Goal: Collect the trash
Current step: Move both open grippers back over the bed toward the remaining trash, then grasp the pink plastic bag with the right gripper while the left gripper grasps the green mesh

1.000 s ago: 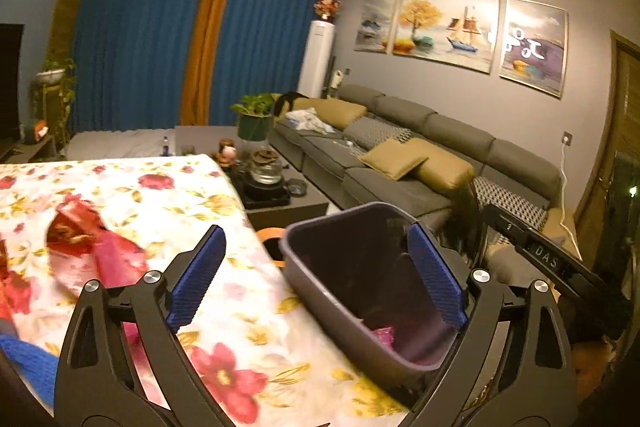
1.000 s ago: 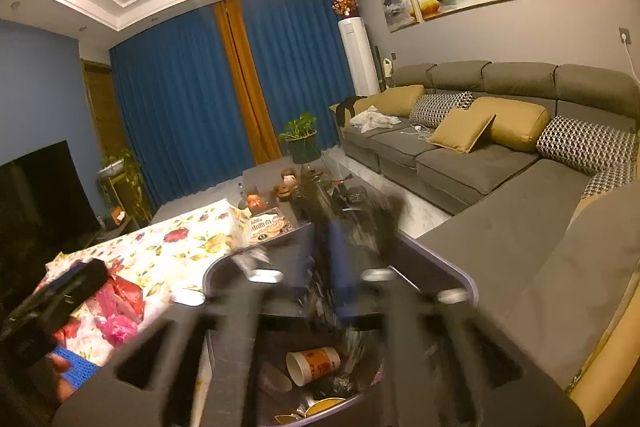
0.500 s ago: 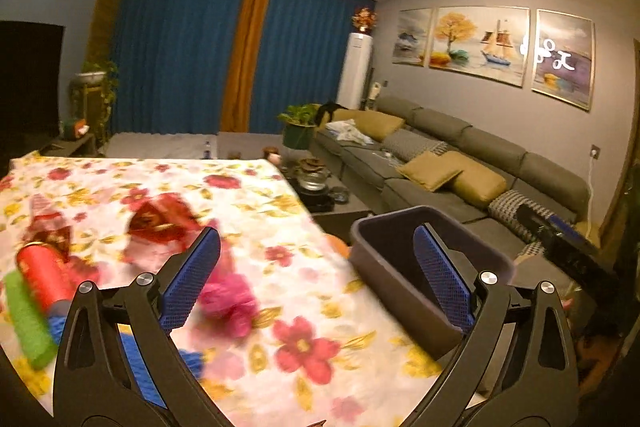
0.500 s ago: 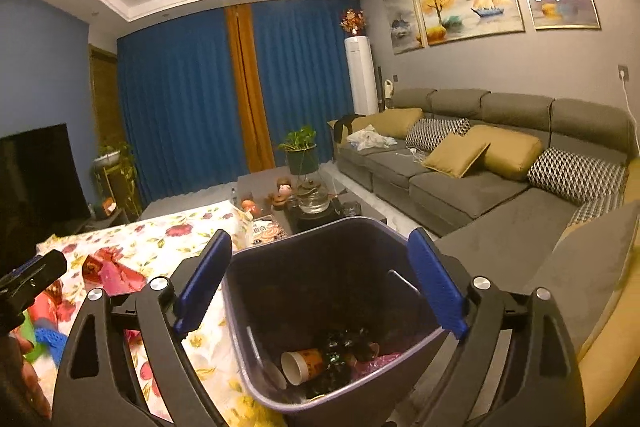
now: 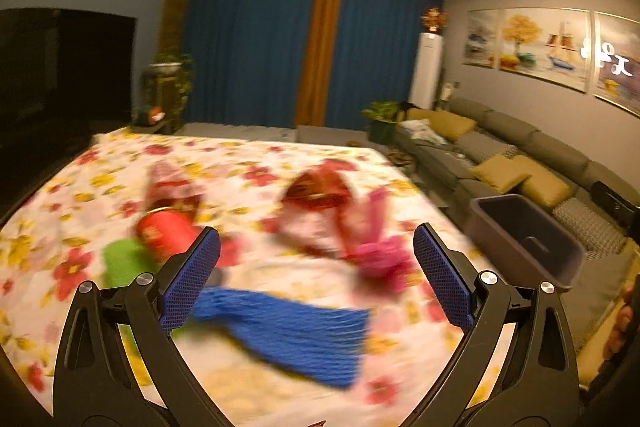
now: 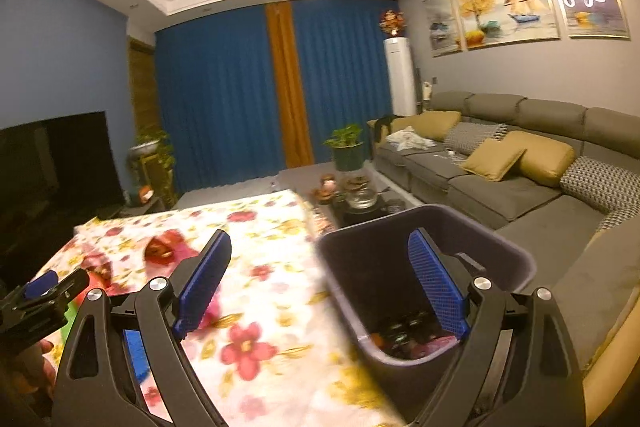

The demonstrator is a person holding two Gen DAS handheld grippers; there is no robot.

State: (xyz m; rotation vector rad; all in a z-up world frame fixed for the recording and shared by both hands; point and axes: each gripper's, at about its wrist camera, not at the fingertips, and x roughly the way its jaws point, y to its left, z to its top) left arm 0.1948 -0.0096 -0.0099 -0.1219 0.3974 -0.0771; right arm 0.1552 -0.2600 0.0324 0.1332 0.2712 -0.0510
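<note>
Through the left wrist camera we see our left gripper [image 5: 316, 281] with its jaws wide apart and nothing between the pads. It hangs over the bench [image 5: 248, 155], which is covered by a floral cloth. The trash lies just beyond and beneath the jaws, all blurred: a blue mesh piece [image 5: 288, 331] stretches across the gap between the two fingers, a pink crumpled piece [image 5: 380, 259] sits close to the right finger, and a red can [image 5: 168, 233] and a green piece [image 5: 120, 263] lie by the left finger. Further out rest a red wrapper [image 5: 320, 187] and another red-and-white wrapper [image 5: 172, 183]. The dark bin [image 5: 524, 239] stands off the bench's right edge, before the grey sofa [image 5: 520, 155].

Through the right wrist camera, our right gripper [image 6: 320, 281] also has its jaws spread wide and empty. Its right finger lines up over the bin [image 6: 500, 251], its left over the cloth. Only this view looks into the bin, where dark, indistinct trash lies at the bottom. It also shows the left gripper's body [image 6: 40, 295] at the far left, with the red wrapper [image 6: 164, 247] beyond it; most of the bench's trash is hidden or blurred here.
</note>
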